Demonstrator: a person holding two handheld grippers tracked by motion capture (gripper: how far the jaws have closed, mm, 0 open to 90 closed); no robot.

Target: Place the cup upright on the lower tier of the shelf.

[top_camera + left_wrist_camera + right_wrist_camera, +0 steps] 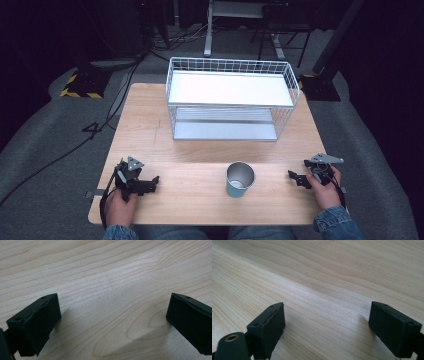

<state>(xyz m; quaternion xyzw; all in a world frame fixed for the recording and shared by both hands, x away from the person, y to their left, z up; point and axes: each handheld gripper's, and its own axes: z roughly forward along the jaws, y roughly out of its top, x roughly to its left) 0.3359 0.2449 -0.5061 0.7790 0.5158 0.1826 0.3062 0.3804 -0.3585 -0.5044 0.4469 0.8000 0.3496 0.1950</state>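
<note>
High view showed the metal cup (240, 179) upright near the bench's (200, 145) front edge, between the left gripper (152, 184) and right gripper (295, 177), both resting with jaws apart and empty. Nothing seemed begun; presumably one gripper would reach inward for the cup.

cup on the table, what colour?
Teal outside, silvery metal inside: the open-topped cup, best in the high view.
</note>
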